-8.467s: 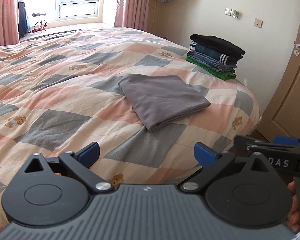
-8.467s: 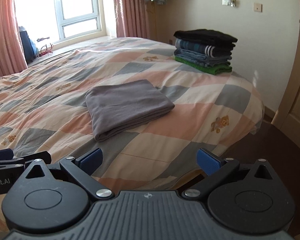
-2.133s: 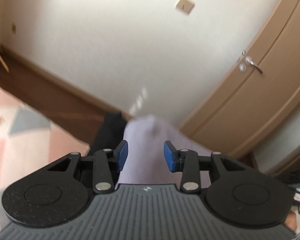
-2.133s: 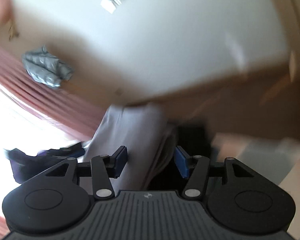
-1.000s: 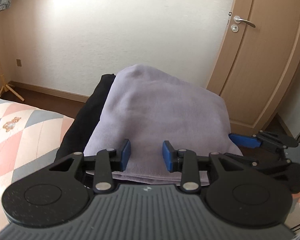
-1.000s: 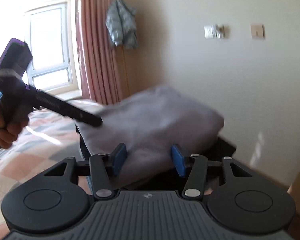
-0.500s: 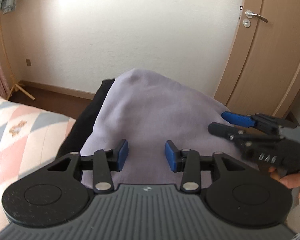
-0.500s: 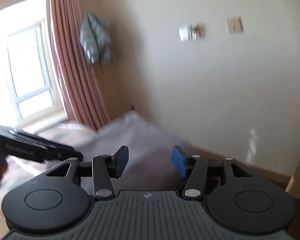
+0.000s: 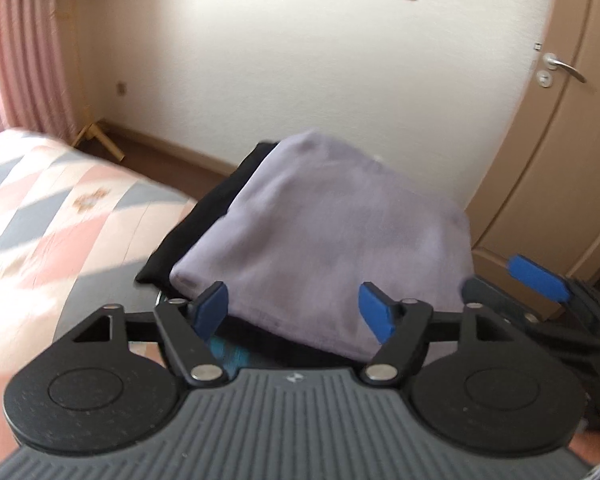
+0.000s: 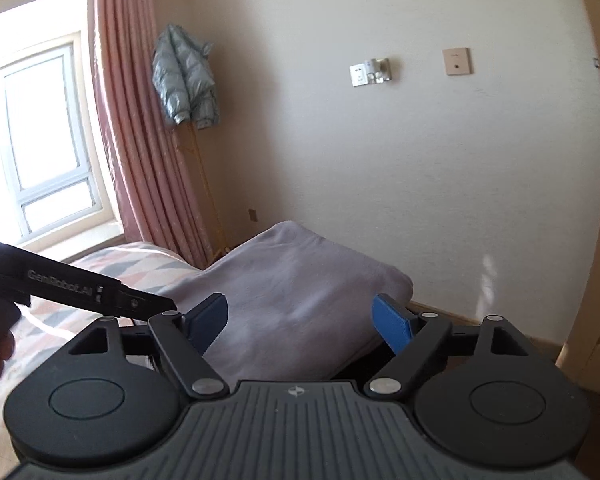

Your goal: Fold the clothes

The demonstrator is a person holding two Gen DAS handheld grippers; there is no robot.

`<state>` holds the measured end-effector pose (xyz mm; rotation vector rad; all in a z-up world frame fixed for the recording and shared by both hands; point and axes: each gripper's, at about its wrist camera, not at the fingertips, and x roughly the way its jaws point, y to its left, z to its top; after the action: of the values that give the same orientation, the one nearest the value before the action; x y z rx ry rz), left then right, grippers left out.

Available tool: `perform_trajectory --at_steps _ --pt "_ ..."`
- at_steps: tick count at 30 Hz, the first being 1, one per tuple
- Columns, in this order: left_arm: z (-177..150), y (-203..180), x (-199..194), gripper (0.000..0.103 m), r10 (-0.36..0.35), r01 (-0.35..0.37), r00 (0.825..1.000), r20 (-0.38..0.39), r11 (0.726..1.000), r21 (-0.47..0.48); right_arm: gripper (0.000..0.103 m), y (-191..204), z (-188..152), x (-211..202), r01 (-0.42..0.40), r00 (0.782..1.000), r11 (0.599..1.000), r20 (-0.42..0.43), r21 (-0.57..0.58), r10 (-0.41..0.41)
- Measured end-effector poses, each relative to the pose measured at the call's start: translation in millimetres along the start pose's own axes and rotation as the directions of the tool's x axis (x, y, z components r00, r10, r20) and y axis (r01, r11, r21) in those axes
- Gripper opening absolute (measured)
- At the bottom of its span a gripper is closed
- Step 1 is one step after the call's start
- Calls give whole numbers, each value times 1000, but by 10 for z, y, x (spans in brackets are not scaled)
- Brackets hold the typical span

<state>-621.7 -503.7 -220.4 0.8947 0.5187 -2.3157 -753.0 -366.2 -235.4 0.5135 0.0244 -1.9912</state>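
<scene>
The left gripper [image 9: 294, 307] tilts down over the near edge of the folded grey garment [image 9: 332, 236]. Its jaws are opening, the blue pads [image 9: 211, 305] standing apart on either side of the cloth edge and pressing on nothing. The right gripper [image 10: 300, 322] points more nearly level at the same garment from another side; its jaws are opening too, wide apart, with the grey cloth seen between them but not pinched. In the left wrist view the right gripper shows at the far right, held by a hand at the lower corner; in the right wrist view the left gripper's black arm reaches in from the left above the bed.

The grey garment lies on top of a stack of folded clothes, a black garment [image 9: 216, 216] directly under it and sticking out on its left. The stack sits at the corner of the bed [image 9: 60, 216], whose checked pink and grey quilt stretches away to the left. Beyond the stack are bare floor, a cream wall and a wooden door [image 9: 560, 128] to the right; a pink curtain [image 10: 140, 152] and a hanging jacket [image 10: 184, 80] stand farther left.

Half a second ago both pairs of jaws stood much narrower around the cloth; now they are spread, and both grippers have lifted a little off the garment.
</scene>
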Motion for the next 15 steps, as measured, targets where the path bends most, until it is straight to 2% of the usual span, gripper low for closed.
perform_trajectory --at_steps 5,7,10,15 --pt "-164 112 -213 73 60 -61 997 -40 998 -33 88 154 -146 -287 60 997 997 -44 52 -58" --pt "-243 145 -328 74 71 -73 997 -43 997 -28 89 224 -197 -403 79 995 995 -60 66 -75" --pt "-357 176 -490 81 89 -89 995 -52 996 -14 92 353 -251 -579 106 992 992 -74 65 -101" --pt "-578 227 -719 83 124 -124 989 -82 992 4 98 566 -337 -835 145 986 987 -92 71 -139"
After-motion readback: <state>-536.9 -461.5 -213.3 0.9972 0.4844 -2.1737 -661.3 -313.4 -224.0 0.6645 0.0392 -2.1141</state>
